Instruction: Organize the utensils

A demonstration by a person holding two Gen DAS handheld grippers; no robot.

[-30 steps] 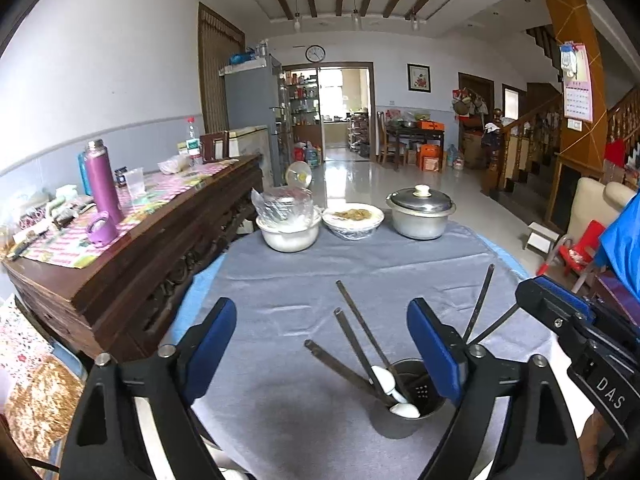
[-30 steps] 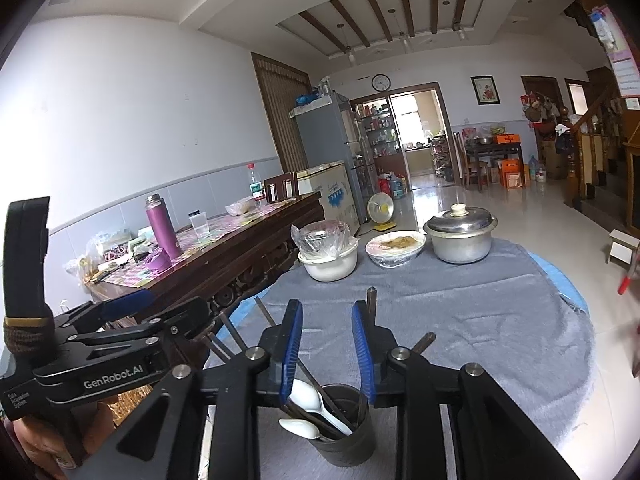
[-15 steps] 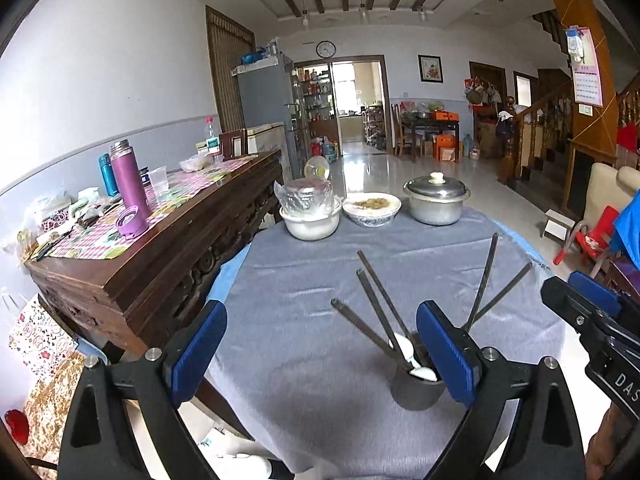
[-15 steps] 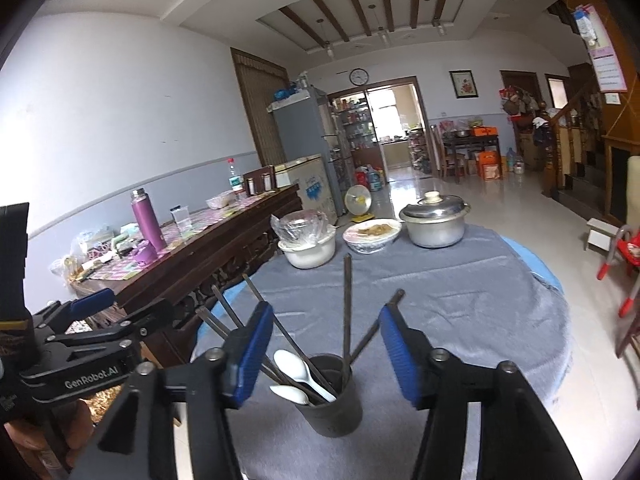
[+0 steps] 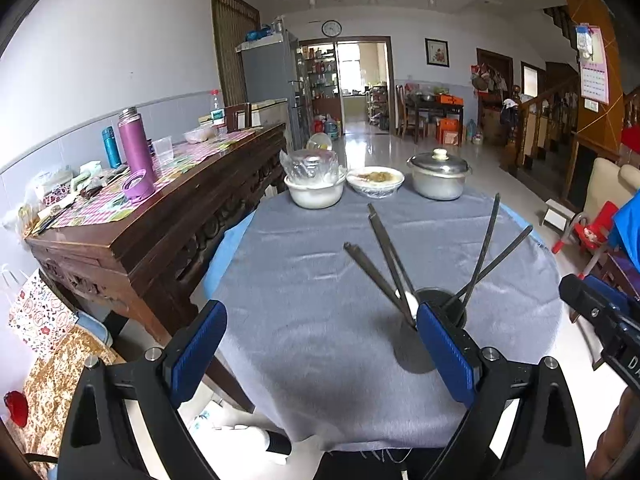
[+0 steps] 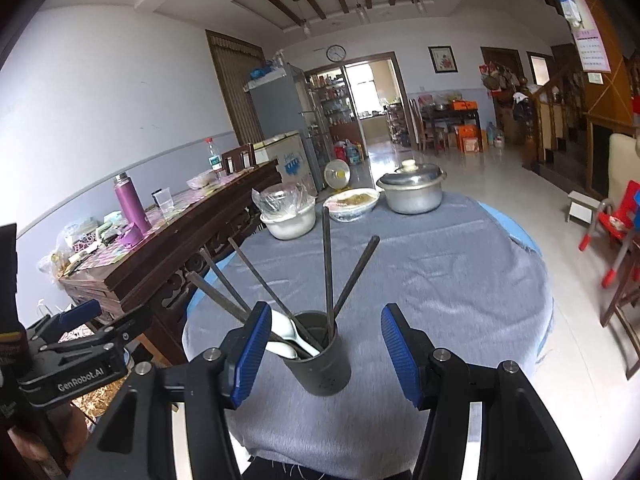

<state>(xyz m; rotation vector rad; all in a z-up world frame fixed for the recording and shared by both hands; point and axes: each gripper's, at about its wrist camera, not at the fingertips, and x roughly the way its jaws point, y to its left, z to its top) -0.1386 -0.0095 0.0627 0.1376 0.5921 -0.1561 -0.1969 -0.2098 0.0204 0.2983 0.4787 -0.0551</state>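
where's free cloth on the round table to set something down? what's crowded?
Bare grey cloth spans the near-left part of the table, between the utensil cup and the left edge by the wooden sideboard. Also free: the middle and right stretch between the cup and the dishes. Crowded: the far edge, where white bowl, food dish and lidded pot line up.

Matt grey cloth (image 6: 440,280), glossy metal pot (image 6: 412,194), polished wood sideboard (image 5: 160,224)

A grey cloth (image 6: 440,280) covers the round tabletop (image 6: 520,232), bearing a dark utensil cup (image 6: 320,364), two bowls and a lidded pot (image 6: 412,192).
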